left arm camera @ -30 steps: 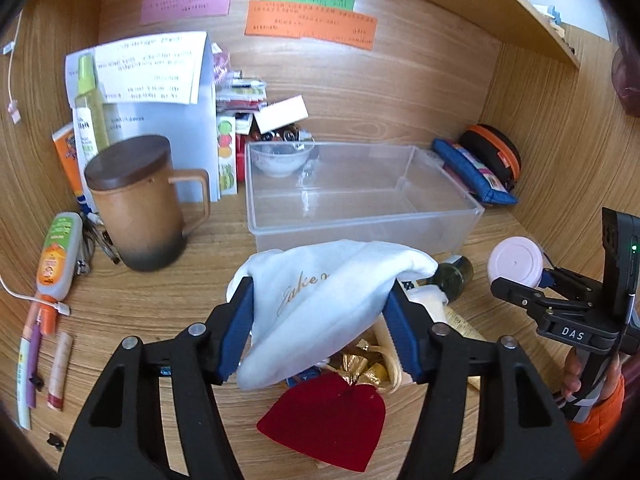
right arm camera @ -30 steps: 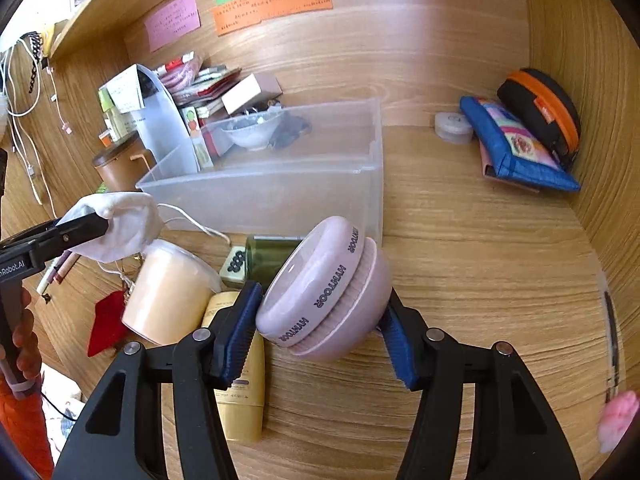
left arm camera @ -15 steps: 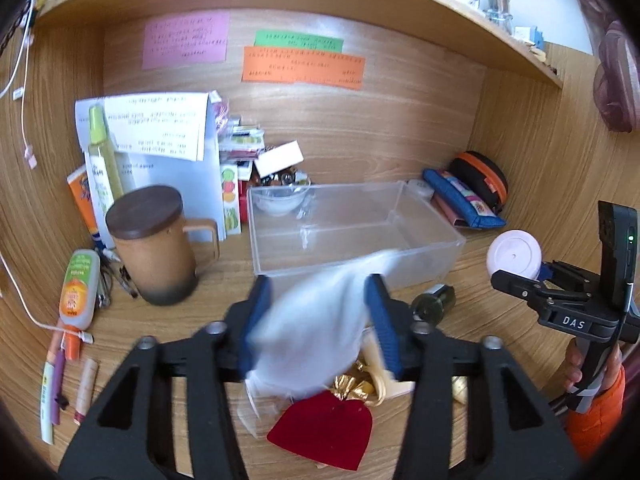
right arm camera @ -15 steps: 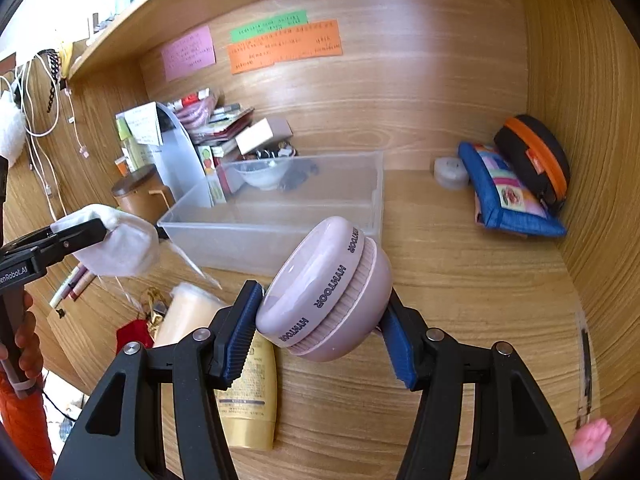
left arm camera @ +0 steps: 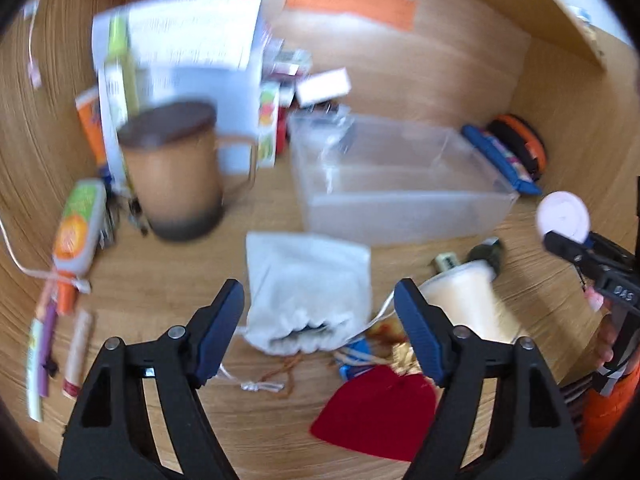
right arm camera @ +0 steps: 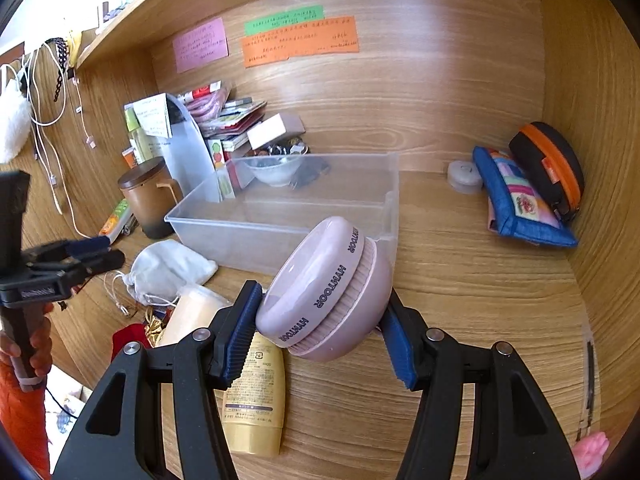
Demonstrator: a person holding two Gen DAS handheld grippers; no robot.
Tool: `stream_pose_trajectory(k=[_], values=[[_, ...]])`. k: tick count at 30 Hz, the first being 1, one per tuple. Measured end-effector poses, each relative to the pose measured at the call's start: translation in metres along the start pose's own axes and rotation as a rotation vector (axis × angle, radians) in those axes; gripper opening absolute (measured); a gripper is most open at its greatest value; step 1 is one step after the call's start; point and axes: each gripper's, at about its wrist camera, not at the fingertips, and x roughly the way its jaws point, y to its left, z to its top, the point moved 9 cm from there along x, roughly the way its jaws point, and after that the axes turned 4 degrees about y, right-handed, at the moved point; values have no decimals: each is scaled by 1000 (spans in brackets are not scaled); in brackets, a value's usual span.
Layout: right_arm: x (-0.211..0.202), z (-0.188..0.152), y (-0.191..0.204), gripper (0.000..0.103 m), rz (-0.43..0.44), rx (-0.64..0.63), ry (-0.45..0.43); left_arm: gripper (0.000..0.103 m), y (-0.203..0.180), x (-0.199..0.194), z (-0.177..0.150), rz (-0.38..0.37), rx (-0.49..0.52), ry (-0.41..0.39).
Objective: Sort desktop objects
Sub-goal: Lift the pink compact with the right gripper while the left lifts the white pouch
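One soft white pouch (left arm camera: 306, 280) (drawstring-gathered, crumpled)

The left wrist view is smeared by motion, so the lidded mug (left arm camera: 172, 172) and papers (left arm camera: 192, 28) behind it cannot be read; the yellow tube (right arm camera: 254, 408) lies partly hidden under the right gripper (right arm camera: 320, 340).

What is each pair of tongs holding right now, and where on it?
Right tongs clamp the pink round case across its lid and base. Left tongs are opening and hold nothing; the white pouch lies between them on the desk.
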Motion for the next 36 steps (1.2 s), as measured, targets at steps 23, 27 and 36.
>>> stream_pose_trajectory(k=[23, 27, 36], values=[[22, 16, 17, 54, 20, -46, 26, 61, 3, 70, 2, 45, 1, 90], [25, 21, 29, 54, 23, -84, 27, 56, 6, 52, 6, 39, -17, 52], [29, 29, 51, 54, 38, -120, 19, 56, -12, -2, 31, -6, 34, -59]])
